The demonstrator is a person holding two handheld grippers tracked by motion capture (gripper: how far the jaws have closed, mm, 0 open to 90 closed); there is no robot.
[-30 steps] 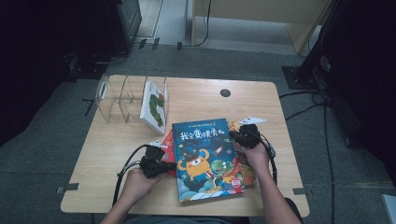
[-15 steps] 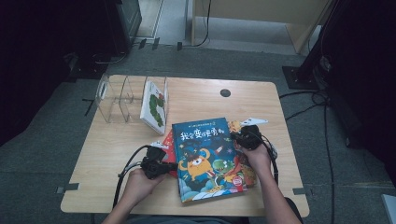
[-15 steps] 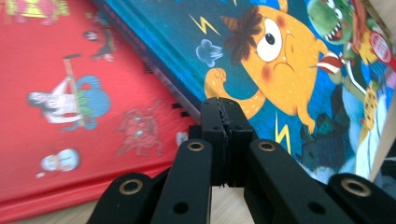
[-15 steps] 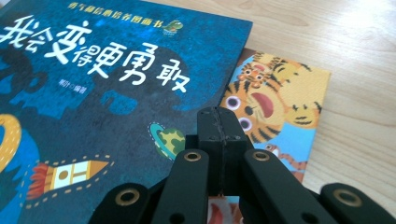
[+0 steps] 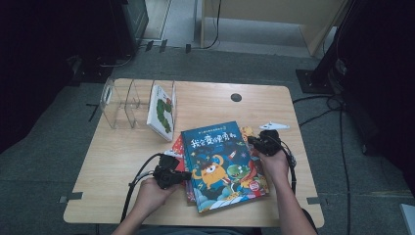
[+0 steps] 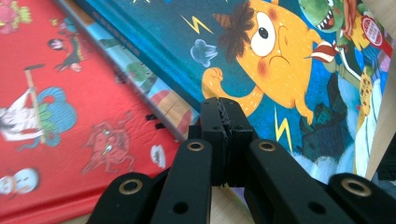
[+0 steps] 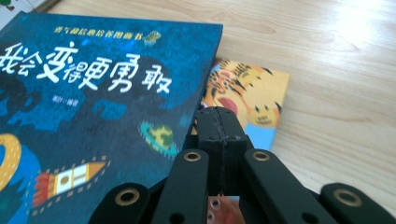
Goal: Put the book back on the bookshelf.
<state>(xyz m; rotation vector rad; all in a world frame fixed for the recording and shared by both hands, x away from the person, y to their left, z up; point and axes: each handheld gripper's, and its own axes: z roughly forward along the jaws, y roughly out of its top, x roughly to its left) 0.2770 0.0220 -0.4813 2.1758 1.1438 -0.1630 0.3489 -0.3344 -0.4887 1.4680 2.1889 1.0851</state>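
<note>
Both claws closed, empty: left claw (image 5: 185, 175) at blue book's (image 5: 222, 164) nine o'clock edge, right claw (image 5: 252, 141) at two o'clock, probably squaring stack on table (image 5: 205, 103).

room dim, floor around the table (image 5: 122, 152) dark; tabletop evenly lit from above. glare on wood beyond the blue book (image 7: 93, 93). red book (image 6: 56, 140) beside it blurred.

Top book (image 5: 222, 164) on stack (between grippers).
</note>
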